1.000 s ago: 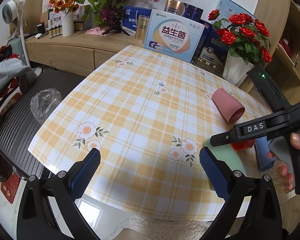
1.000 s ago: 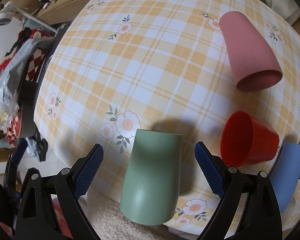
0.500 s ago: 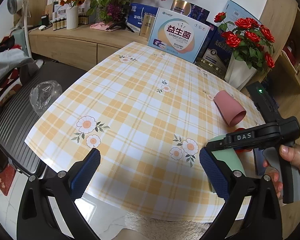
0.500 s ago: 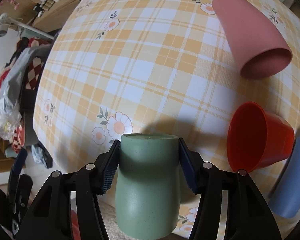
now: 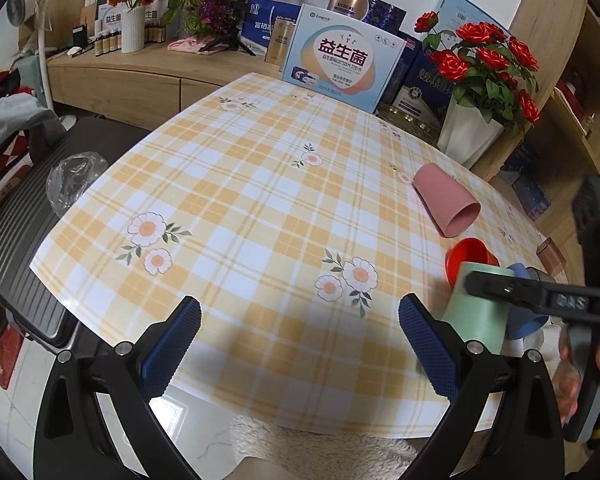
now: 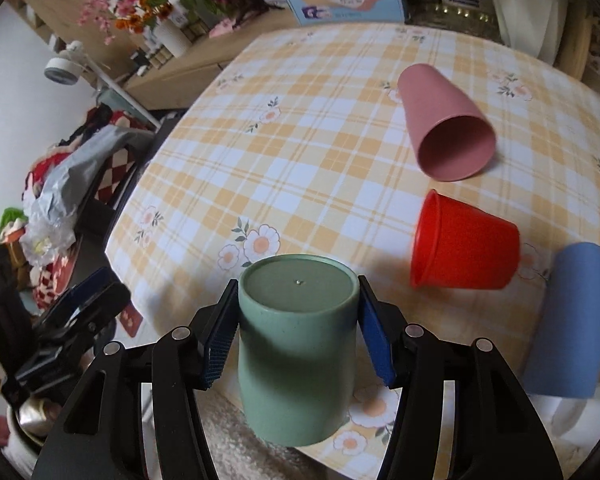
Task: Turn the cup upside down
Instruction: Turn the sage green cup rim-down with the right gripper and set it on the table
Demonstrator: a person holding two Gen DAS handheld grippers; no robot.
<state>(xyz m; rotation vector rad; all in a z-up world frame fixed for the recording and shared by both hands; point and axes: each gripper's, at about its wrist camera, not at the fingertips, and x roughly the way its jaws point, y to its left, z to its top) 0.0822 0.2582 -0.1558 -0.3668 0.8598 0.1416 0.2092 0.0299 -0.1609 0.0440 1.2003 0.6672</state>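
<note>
The right gripper (image 6: 298, 330) is clamped on the green cup (image 6: 296, 344), blue pads (image 6: 220, 344) pressed against both of its sides near the closed base, and what a change from a second ago, when those fingers stood wide apart with the cup lying on its side between them on the checked tablecloth (image 6: 300, 152). Half a second back they had just closed in; now the cup is turned so its flat base faces the camera, base toward the red cup (image 6: 464, 240), and it looks lifted clear of the cloth, though the contact underneath is hidden. From the left wrist view the green cup (image 5: 478, 312) shows just in front of the red cup (image 5: 468, 258), with the right gripper's black finger crossing its upper part. The red cup lies on its side, mouth pointing toward the green cup's side of the table; the pink cup (image 6: 444, 128) lies on its side just beyond the red cup, mouth open toward the camera; the blue cup (image 6: 568, 320) lies just to the right of the red cup, close beside it. None of those three has shifted. The left gripper (image 5: 300, 344) hangs well to the left of the green cup over the near edge of the cloth, fingers wide apart and holding nothing, much as it did a second ago. Far beyond the pink cup, a printed box (image 5: 342, 64) and a pot of red roses (image 5: 484, 60) stand at the table's back edge.
</note>
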